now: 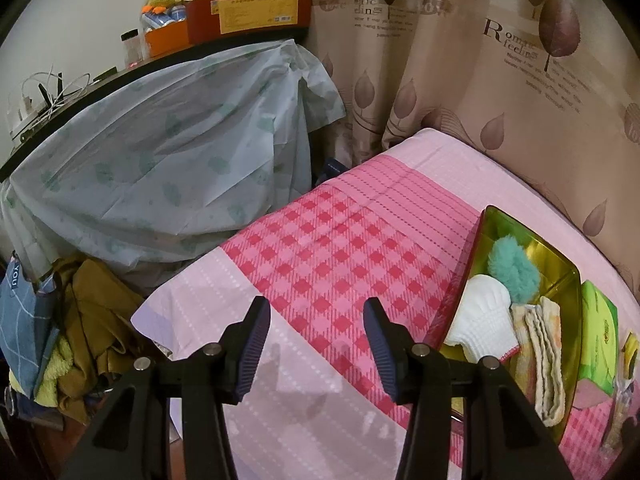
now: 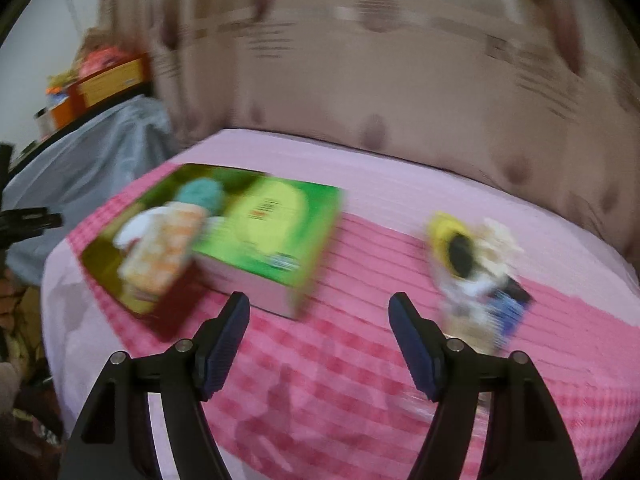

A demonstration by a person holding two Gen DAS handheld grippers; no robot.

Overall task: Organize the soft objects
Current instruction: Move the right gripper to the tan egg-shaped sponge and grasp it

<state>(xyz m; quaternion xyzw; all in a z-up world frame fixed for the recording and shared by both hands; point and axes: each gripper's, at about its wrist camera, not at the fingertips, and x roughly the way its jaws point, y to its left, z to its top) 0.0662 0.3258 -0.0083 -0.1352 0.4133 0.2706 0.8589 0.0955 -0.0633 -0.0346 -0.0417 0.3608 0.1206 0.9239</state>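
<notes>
Tray (image 1: 490, 216) w/ towel (image 1: 540, 360), right of left hand-held gripper (image 1: 316, 340)

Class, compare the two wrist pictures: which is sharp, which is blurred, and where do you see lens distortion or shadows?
Left wrist view: sharp; the gold tray and white glove are crisp, gripper shadows fall on the bedsheet, and the fisheye bends the shelf edge. Right wrist view: motion blur smears the green box and the yellow item; only the right gripper looks sharp.
</notes>
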